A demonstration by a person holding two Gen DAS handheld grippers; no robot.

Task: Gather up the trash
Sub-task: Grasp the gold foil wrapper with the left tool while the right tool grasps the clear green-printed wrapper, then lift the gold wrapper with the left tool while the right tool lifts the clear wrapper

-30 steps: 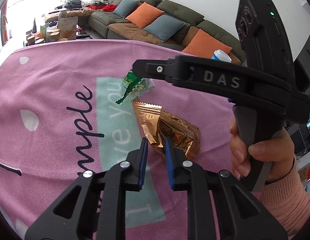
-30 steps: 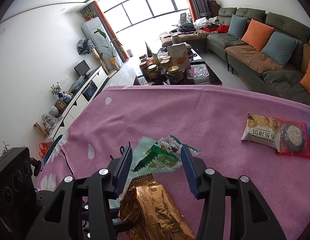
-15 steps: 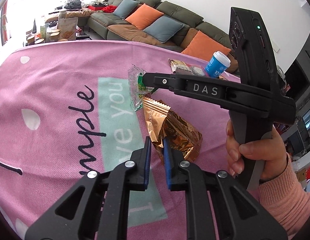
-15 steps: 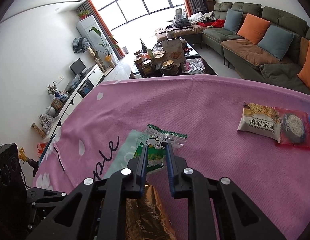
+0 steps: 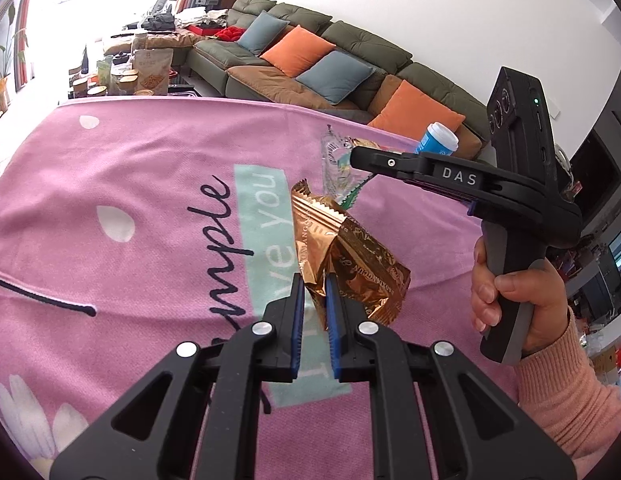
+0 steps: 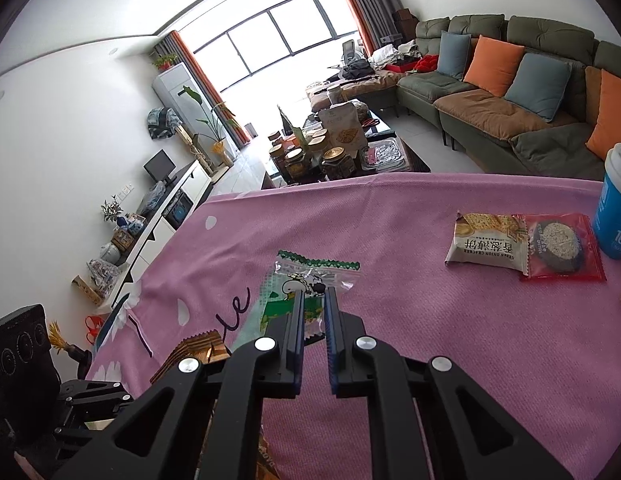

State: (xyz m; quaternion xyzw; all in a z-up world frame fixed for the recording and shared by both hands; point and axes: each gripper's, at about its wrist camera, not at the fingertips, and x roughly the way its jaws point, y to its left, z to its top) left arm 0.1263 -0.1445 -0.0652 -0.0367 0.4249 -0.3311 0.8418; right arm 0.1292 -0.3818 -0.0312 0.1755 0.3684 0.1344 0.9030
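Note:
A crumpled gold foil wrapper (image 5: 350,252) is pinched between the blue pads of my left gripper (image 5: 313,280), which is shut on it and holds it a little above the pink cloth (image 5: 130,200). A clear and green snack wrapper (image 6: 306,272) is caught between the pads of my right gripper (image 6: 312,294), whose jaws are closing and press on its near edge. From the left wrist view the right gripper (image 5: 360,158) shows side-on, the green wrapper (image 5: 338,172) hanging from its tip. The gold wrapper's edge (image 6: 198,348) shows at the right view's lower left.
A cracker packet (image 6: 486,242) and a red biscuit packet (image 6: 558,246) lie on the cloth at the far right beside a blue paper cup (image 6: 614,216). A hand in a pink sleeve (image 5: 506,292) holds the right gripper. A sofa stands beyond the table.
The right gripper's jaws came together on the green wrapper and pulled it away from the gold one. The left gripper raised the gold wrapper off the cloth.

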